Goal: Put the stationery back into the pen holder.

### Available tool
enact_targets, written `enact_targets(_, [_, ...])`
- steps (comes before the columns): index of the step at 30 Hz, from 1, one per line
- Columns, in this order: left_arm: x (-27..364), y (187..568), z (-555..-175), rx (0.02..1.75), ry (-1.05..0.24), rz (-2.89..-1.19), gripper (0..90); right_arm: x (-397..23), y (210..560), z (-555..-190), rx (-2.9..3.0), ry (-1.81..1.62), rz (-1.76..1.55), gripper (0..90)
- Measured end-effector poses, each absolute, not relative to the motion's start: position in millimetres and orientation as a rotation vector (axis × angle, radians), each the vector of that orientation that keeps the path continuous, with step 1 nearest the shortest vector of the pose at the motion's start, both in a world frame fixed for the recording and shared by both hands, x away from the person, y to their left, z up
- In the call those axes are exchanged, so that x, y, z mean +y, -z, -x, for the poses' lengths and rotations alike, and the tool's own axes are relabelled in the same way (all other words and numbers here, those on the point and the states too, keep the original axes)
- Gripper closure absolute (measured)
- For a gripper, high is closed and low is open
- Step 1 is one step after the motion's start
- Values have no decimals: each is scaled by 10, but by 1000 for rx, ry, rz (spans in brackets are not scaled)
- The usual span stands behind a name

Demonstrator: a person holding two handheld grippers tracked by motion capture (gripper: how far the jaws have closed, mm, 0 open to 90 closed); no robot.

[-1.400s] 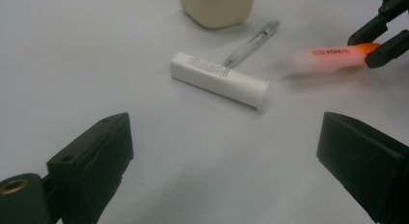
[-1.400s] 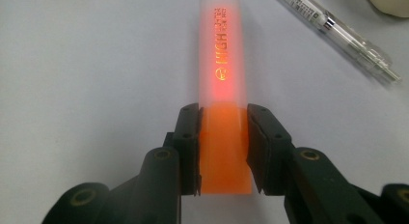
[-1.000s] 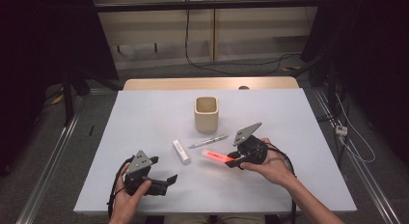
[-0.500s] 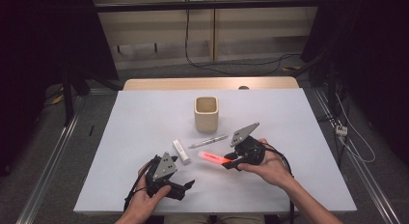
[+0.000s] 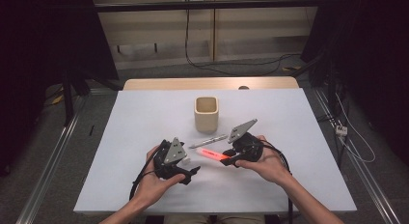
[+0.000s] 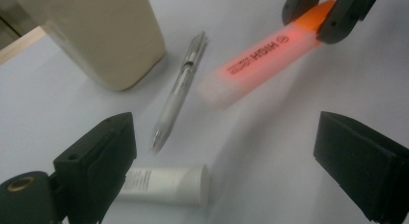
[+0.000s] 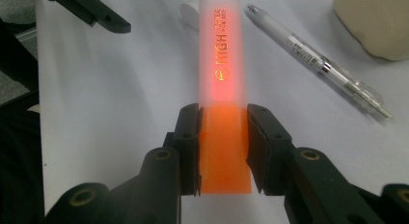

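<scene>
The right tongs (image 7: pixel 223 137) clamp the solid end of the orange translucent plastic highlighter (image 7: pixel 221 64), its capped end above the white surface (image 5: pixel 144 118). The left tongs (image 6: pixel 231 156) stand spread wide near the small white tube (image 6: pixel 164 185).

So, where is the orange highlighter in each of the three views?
High view: orange highlighter lies below centre, held at its right end by the right gripper.
Left gripper view: upper right, slanting down-left.
Right gripper view: centre, pointing up from the fingers.
Shared landmark: the clear pen beside it.
</scene>
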State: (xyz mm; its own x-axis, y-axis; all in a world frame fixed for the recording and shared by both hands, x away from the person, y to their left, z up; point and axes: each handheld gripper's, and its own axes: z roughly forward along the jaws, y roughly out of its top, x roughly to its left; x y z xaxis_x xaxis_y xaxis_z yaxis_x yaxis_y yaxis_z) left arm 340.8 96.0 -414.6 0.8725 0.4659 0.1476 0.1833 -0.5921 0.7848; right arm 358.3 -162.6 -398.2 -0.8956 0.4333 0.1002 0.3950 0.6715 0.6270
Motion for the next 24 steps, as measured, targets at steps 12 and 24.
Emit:
enact_targets(12, [765, 4234, -3324, 253, -719, -2276, 69, -1609, 3976, -3631, 2805, -1058, -709, 679])
enact_targets(24, [649, 4322, -3149, -3, -1002, -2399, 231, -1494, 3958, -3651, 2836, -1030, -665, 680])
